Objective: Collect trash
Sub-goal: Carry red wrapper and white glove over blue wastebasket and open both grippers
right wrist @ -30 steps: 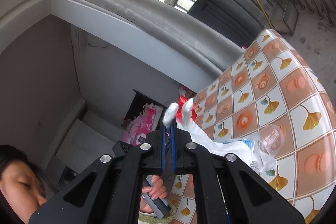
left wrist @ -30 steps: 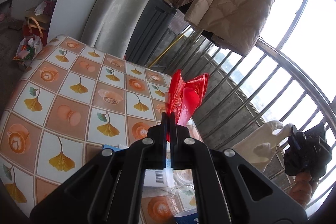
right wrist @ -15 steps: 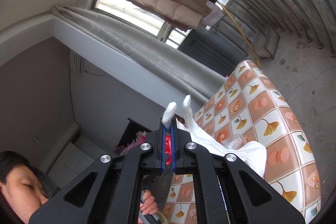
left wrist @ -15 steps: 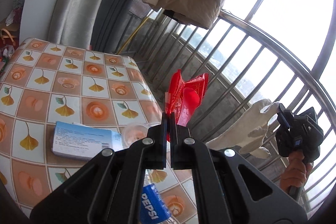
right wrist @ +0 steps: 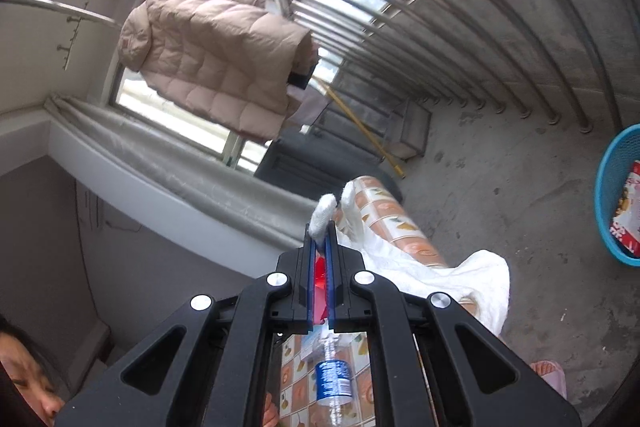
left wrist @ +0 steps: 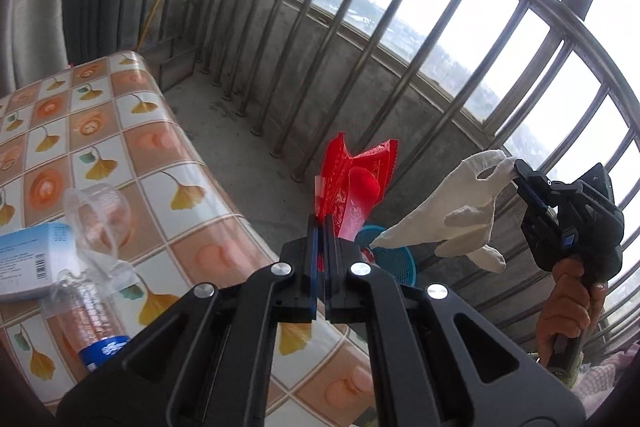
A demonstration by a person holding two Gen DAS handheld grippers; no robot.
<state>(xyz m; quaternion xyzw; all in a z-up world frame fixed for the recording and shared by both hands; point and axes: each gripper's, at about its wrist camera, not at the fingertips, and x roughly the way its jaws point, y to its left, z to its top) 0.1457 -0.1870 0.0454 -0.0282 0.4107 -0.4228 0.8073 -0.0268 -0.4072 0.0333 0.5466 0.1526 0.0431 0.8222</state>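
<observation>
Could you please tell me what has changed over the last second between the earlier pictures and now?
Both tools swung away from over the table toward the railing side, bringing the blue basket on the floor into view. Nothing was let go: the left tool still clamps the red wrapper, the right tool the white glove.

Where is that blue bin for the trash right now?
The round blue mesh plastic basket stands on the concrete balcony floor at the right wrist view's right edge, near the metal railing, with a printed wrapper inside.
</observation>
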